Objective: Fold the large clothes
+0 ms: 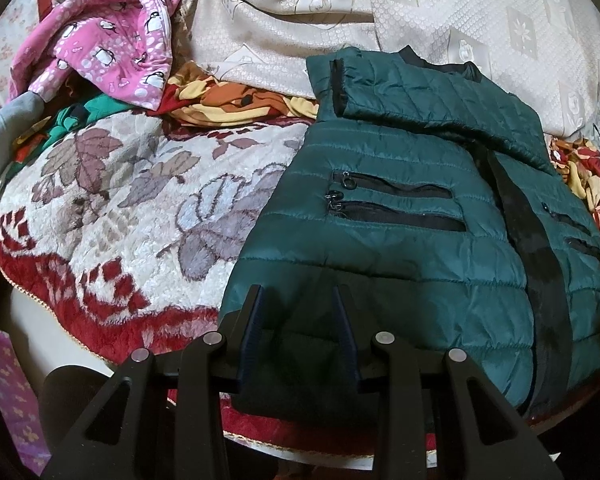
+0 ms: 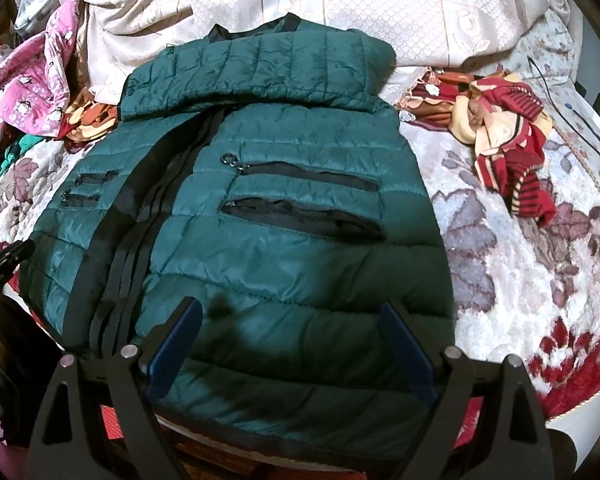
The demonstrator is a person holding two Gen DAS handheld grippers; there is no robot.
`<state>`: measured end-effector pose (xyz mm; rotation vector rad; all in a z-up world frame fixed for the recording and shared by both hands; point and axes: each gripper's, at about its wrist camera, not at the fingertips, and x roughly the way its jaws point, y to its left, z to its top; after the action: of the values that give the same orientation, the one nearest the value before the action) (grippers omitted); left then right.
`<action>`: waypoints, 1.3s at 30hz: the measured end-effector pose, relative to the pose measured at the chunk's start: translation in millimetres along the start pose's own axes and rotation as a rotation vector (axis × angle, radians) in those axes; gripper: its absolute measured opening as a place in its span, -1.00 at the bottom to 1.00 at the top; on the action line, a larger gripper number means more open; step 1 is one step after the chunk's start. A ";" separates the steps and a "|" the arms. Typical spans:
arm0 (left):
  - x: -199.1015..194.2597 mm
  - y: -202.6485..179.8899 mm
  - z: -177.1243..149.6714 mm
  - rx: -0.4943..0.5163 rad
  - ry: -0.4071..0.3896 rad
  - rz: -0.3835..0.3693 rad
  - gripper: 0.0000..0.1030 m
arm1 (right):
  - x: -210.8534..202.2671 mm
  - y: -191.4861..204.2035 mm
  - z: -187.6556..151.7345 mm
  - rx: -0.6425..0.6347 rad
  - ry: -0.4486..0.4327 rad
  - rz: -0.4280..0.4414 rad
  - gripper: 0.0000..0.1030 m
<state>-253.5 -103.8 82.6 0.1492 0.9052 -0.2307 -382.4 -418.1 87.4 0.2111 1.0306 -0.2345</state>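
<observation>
Two claws, both low over the near hem of the green quilted jacket. Left claw: narrow gap between the blue pads, tips at the jacket's near left corner, dark hem fabric filling the space between them. Cannot tell whether pinched on that fabric or merely resting above it. Right claw: released, spread wide, one finger on either side of the hem's middle stretch, pads clear of the cloth, nothing held. In the right wrist view, a black tip of the left claw just beside the jacket's left edge.

Outward from there: jacket flat on the bed, front side up, collar at the far end, hem at the bed's near edge. Black zipper strip down the front, two black zippered pockets on each half. One sleeve folded across the chest, just under the collar.

Under it all, a plush floral blanket, cream with a red border. Near the jacket's left shoulder, a crumpled pink penguin-print garment; to its right, apart from it, a red striped garment. Beyond the collar, a cream patterned bedspread, bunched up.
</observation>
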 end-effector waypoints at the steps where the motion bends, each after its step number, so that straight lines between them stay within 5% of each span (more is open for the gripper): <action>1: 0.1 0.2 0.1 -0.001 0.001 -0.001 -0.66 | 0.3 -0.6 -0.1 0.001 0.001 0.000 0.80; 27: 9.8 8.5 -4.2 -0.018 0.034 -0.006 -0.66 | 2.0 -2.5 0.3 0.006 0.016 -0.010 0.80; 39: 15.6 52.4 -0.2 -0.161 0.081 -0.135 -0.48 | -6.9 -37.6 -3.8 0.053 0.029 -0.046 0.80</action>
<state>-230.7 -55.4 71.7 -0.0522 1.0119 -0.2774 -399.8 -452.2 89.1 0.2393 1.0594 -0.3018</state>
